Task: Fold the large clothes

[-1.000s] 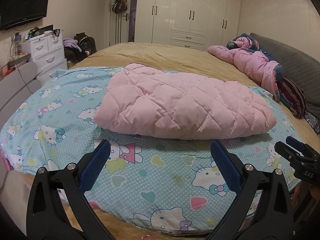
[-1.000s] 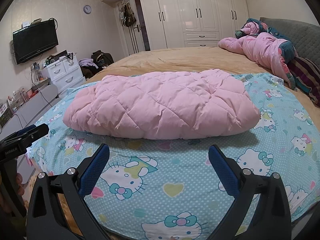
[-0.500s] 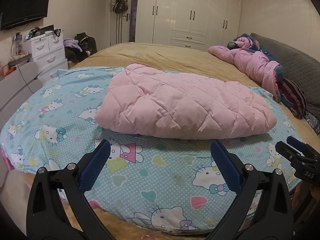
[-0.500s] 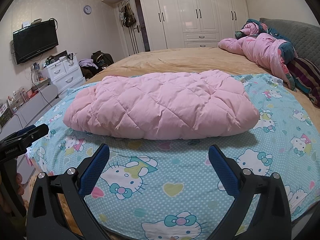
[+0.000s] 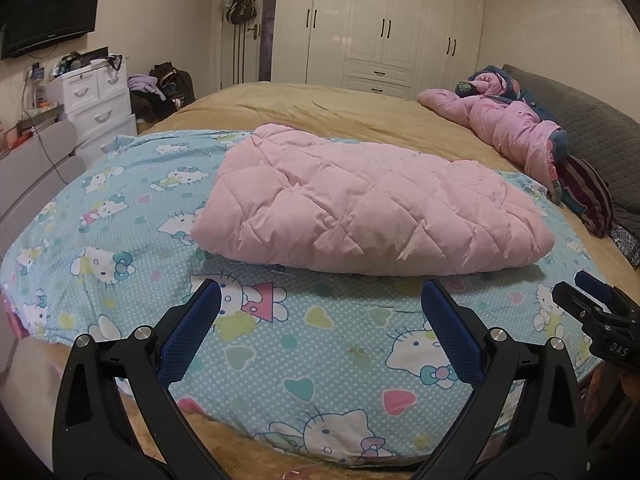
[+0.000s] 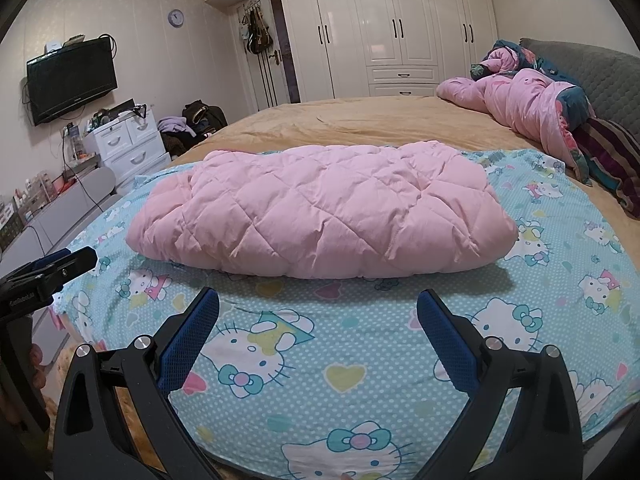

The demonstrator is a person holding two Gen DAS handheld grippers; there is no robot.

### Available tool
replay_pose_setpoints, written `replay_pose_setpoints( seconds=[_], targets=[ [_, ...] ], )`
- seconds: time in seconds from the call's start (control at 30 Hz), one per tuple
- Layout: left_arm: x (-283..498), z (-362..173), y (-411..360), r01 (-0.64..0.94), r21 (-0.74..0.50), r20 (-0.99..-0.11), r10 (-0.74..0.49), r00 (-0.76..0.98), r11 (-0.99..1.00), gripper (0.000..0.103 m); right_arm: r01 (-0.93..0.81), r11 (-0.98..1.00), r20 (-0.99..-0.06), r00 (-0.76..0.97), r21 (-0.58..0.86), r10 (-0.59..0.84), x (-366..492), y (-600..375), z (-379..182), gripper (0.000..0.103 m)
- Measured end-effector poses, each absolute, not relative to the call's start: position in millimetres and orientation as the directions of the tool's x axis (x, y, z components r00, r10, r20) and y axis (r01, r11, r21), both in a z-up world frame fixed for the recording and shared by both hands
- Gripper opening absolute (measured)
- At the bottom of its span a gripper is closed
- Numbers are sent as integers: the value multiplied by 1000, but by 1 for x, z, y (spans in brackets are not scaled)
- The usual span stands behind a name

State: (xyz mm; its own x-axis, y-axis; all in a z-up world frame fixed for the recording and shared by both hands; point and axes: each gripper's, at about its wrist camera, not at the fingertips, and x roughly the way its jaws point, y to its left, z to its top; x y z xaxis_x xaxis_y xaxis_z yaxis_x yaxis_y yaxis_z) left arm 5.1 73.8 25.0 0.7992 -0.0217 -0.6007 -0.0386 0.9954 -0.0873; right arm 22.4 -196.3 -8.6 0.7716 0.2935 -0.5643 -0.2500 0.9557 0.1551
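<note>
A pink quilted puffy garment lies folded into a thick bundle on a blue cartoon-cat sheet spread over the bed; it also shows in the right wrist view. My left gripper is open and empty, hovering over the sheet in front of the bundle, not touching it. My right gripper is open and empty too, in front of the bundle's near edge. The right gripper shows at the right edge of the left wrist view, the left gripper at the left edge of the right wrist view.
A crumpled pink jacket and striped pillow lie at the bed's far right by a grey headboard. White drawers, a wall TV and white wardrobes stand beyond. The tan blanket covers the far bed.
Almost nothing has moved. Both grippers stay open in front of the bundle, with only a very slight drift of the left view.
</note>
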Motion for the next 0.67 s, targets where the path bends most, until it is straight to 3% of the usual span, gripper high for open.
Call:
replay_pose_setpoints(
  seconds=[0.23, 0.43, 0.53, 0.67],
  targets=[
    [9, 19, 77, -62, -71, -625, 4, 781, 996, 94, -215, 964, -576, 773, 154, 265, 24, -203, -15, 99],
    [21, 6, 108, -145, -93, -668, 46, 743, 985, 94, -76, 977, -605, 774, 201, 185, 26, -246, -24, 99],
    [41, 8, 154, -227, -109, -698, 88, 711, 968, 94, 90, 971, -628, 775, 224, 73, 24, -300, -34, 99],
    [78, 12, 249, -420, -88, -702, 243, 669, 903, 94, 481, 843, -720, 671, 242, -176, 3, -423, -67, 99]
  ],
)
